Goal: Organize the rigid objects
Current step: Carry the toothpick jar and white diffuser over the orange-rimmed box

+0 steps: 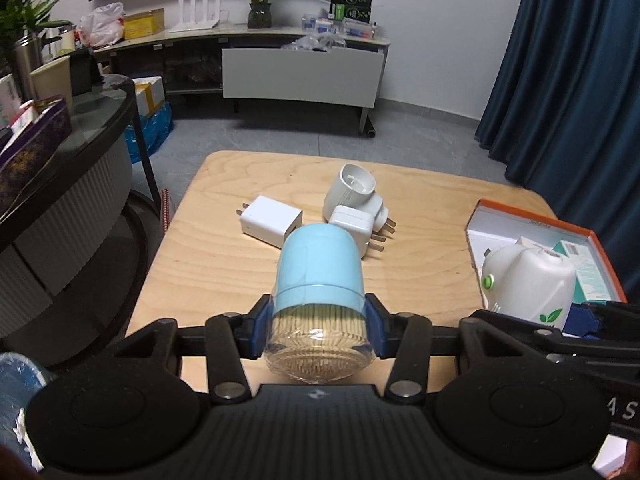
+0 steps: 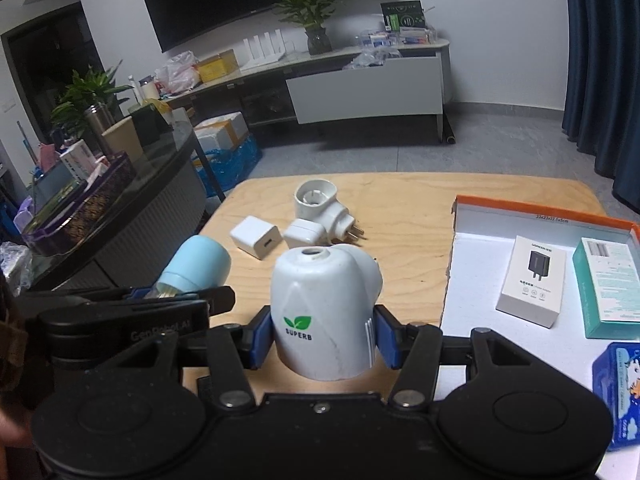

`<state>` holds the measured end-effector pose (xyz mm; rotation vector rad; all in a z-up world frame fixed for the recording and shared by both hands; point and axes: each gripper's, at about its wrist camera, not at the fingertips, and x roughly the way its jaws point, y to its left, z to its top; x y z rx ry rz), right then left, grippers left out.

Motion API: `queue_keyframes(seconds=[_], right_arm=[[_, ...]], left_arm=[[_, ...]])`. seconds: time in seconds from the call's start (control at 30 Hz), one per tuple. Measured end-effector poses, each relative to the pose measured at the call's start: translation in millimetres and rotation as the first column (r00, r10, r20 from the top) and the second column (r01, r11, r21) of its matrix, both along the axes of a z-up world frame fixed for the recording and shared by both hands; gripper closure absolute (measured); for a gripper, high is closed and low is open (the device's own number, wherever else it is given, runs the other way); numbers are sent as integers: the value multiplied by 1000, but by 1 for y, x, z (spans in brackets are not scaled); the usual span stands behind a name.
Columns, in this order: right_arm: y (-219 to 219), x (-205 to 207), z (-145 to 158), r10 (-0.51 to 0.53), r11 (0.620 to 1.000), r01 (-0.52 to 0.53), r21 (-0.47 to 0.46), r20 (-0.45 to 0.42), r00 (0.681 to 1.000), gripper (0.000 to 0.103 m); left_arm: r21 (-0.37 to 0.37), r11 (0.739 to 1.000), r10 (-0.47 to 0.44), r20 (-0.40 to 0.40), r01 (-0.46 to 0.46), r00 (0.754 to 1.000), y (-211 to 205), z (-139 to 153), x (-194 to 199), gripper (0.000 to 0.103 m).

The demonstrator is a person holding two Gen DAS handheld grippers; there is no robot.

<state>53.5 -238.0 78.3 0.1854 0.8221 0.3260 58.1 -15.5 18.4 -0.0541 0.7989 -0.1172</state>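
Observation:
My left gripper point(image 1: 318, 330) is shut on a toothpick jar point(image 1: 318, 280) with a light blue cap and a clear base, held above the wooden table point(image 1: 224, 264). My right gripper point(image 2: 322, 336) is shut on a white plug-in device point(image 2: 324, 312) with a green leaf logo, also lifted off the table. The jar point(image 2: 196, 266) and the left gripper show at the left of the right wrist view; the white device point(image 1: 528, 284) shows at the right of the left wrist view. A white cube charger point(image 1: 270, 220), a second white charger point(image 1: 352, 226) and a round white adapter point(image 1: 354, 190) lie mid-table.
An orange-rimmed open box point(image 2: 540, 210) at the table's right holds a white charger carton point(image 2: 532, 282), a teal carton point(image 2: 608, 288) and a blue pack point(image 2: 618, 392). A dark round side table point(image 1: 80, 148) with clutter stands to the left. A TV console lies beyond.

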Motion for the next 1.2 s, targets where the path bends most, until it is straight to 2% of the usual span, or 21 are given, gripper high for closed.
queue_keyframes(seconds=[0.6, 1.2], right_arm=[[-24, -40, 22, -42, 999, 42, 1, 38, 998, 39], [-39, -48, 26, -68, 998, 68, -7, 40, 997, 39]], left_arm=[[-19, 999, -26, 56, 27, 998, -13, 18, -39, 55], [-18, 998, -63, 63, 64, 996, -22, 17, -46, 55]])
